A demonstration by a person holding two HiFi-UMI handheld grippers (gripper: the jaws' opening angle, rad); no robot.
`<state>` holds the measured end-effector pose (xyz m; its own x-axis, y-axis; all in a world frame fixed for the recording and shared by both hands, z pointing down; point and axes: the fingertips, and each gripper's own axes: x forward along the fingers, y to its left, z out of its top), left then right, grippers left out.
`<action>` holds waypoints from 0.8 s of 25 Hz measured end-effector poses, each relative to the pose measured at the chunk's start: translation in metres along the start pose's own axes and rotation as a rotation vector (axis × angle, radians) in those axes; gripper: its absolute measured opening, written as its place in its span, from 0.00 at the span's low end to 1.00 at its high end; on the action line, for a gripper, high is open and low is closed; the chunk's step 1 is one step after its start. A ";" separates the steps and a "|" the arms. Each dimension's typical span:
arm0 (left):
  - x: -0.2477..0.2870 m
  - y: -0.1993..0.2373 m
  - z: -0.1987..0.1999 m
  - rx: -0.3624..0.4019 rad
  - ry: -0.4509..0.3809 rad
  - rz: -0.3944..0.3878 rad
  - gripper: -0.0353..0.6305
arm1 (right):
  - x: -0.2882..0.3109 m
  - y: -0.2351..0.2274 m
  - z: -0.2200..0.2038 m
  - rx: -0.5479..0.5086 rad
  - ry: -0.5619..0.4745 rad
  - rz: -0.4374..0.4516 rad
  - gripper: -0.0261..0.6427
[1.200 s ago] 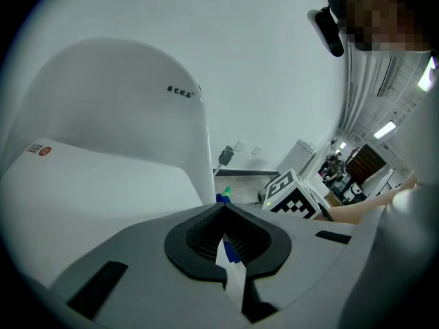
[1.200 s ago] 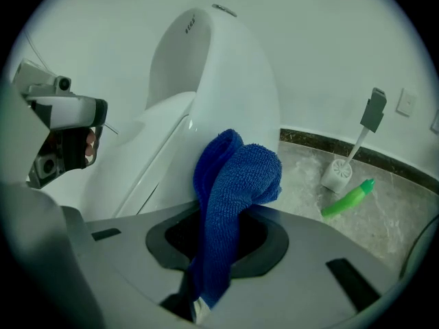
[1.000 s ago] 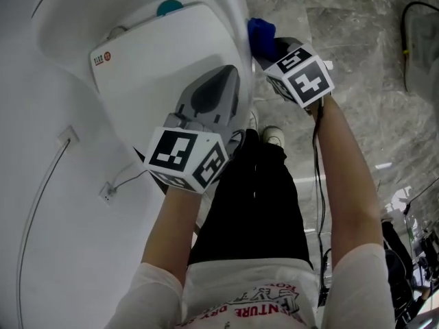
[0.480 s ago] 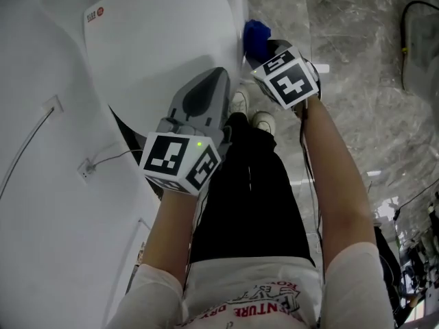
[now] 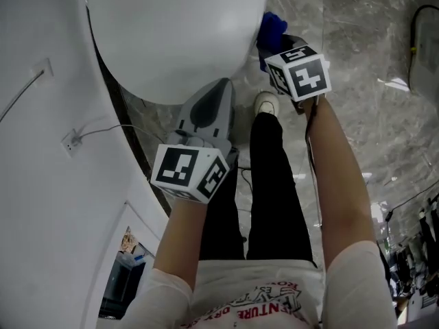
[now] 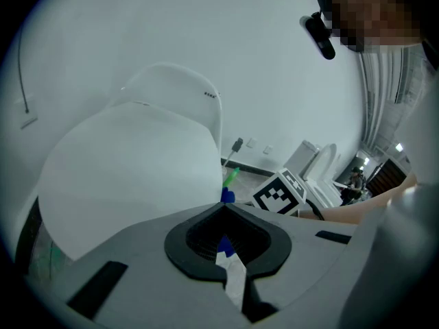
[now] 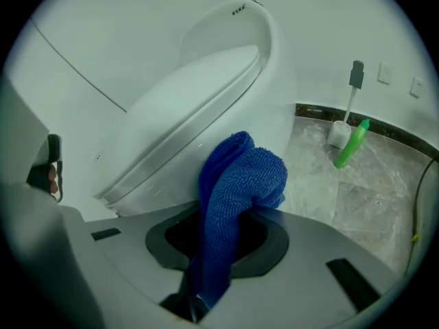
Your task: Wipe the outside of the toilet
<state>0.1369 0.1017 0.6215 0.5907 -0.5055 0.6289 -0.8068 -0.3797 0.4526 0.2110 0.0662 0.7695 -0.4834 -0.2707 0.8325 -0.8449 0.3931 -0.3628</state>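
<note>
We clamp the blue microfibre cloth (image 7: 236, 180) in the jaws of the right gripper (image 7: 197, 297), beside the white ceramic toilet (image 7: 185, 108). The jaws of the left gripper (image 6: 232, 285) are closed and empty. Wiping seemingly unfinished.

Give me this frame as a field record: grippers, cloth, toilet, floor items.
left gripper: jaws together, nothing between them, held in front of the toilet
right gripper: shut on cloth
cloth: blue, bunched, sticks up past the jaws beside the toilet's outer side; contact unclear
toilet: white, lid down
bottle: green, tilted, on the floor by the wall
brush: upright in a white holder, next to the bottle
floor: grey marble
</note>
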 end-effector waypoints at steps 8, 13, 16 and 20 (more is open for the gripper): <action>-0.058 0.032 -0.041 -0.014 0.002 -0.026 0.06 | 0.006 0.049 -0.028 0.036 0.034 -0.100 0.15; -0.092 0.056 -0.063 0.009 0.022 -0.063 0.06 | 0.013 0.085 -0.049 0.094 0.028 -0.134 0.15; -0.111 0.078 -0.069 0.005 0.021 -0.070 0.06 | 0.020 0.102 -0.058 0.118 0.027 -0.165 0.15; -0.136 0.112 -0.075 0.018 0.024 -0.065 0.06 | 0.033 0.129 -0.068 0.153 0.028 -0.198 0.15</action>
<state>-0.0343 0.1865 0.6343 0.6416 -0.4608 0.6132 -0.7661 -0.4252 0.4821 0.1013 0.1674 0.7784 -0.3006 -0.3041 0.9040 -0.9483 0.1968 -0.2491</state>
